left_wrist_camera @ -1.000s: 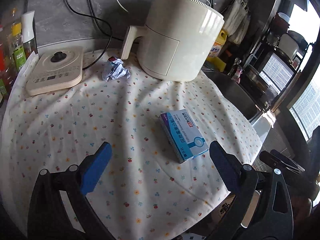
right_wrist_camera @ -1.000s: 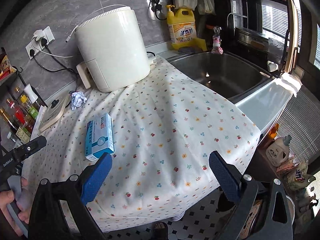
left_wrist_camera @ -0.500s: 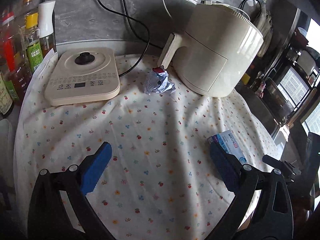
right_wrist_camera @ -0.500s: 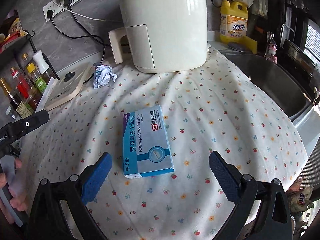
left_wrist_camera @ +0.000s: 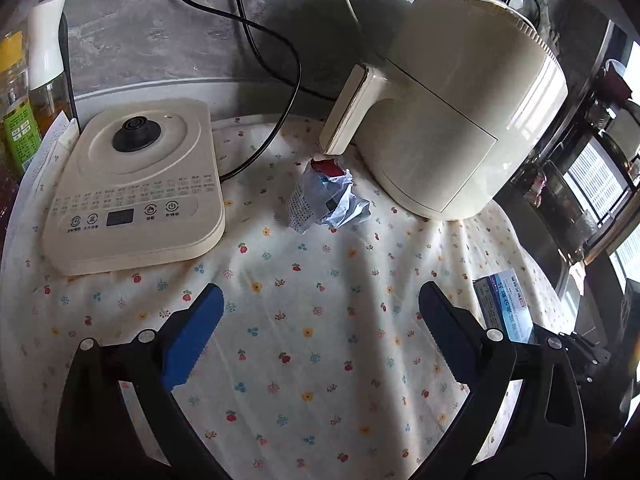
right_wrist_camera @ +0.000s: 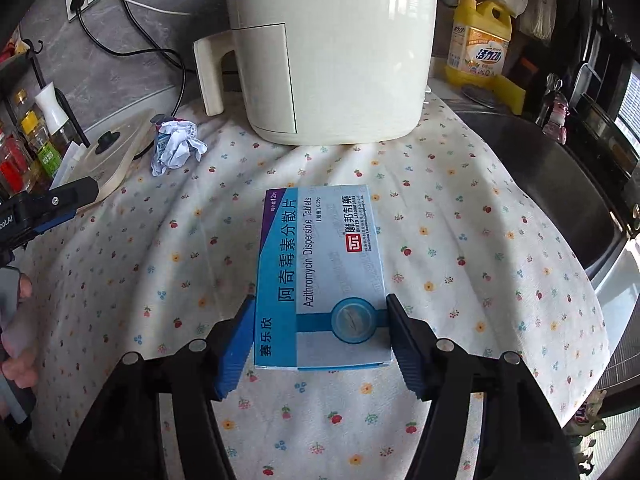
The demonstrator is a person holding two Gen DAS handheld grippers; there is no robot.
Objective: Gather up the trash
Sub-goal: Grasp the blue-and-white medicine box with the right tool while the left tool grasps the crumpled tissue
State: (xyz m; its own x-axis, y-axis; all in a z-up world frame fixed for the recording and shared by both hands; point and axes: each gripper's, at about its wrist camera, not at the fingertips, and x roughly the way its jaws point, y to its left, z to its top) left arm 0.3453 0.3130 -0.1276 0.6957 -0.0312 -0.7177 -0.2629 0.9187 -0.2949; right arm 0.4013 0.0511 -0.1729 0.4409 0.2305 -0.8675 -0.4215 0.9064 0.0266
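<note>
A crumpled paper wrapper point(left_wrist_camera: 330, 204) lies on the floral cloth between the kettle base and the air fryer, ahead of my open, empty left gripper point(left_wrist_camera: 320, 332). It also shows in the right wrist view point(right_wrist_camera: 176, 146). A blue medicine box point(right_wrist_camera: 320, 276) lies flat on the cloth, with its near end between the two fingers of my right gripper point(right_wrist_camera: 320, 338). The jaws have closed in to the box's sides and touch or nearly touch them. The box also shows at the right edge of the left wrist view point(left_wrist_camera: 504, 306).
A cream air fryer point(left_wrist_camera: 448, 120) stands at the back, and a kettle base point(left_wrist_camera: 136, 184) at the left with a black cord. Bottles point(right_wrist_camera: 28, 140) line the left edge. A sink point(right_wrist_camera: 560, 184) and a yellow detergent bottle point(right_wrist_camera: 478, 44) are to the right.
My right gripper has moved up to the medicine box and narrowed around its near end. My left gripper has moved closer to the crumpled wrapper and stays open.
</note>
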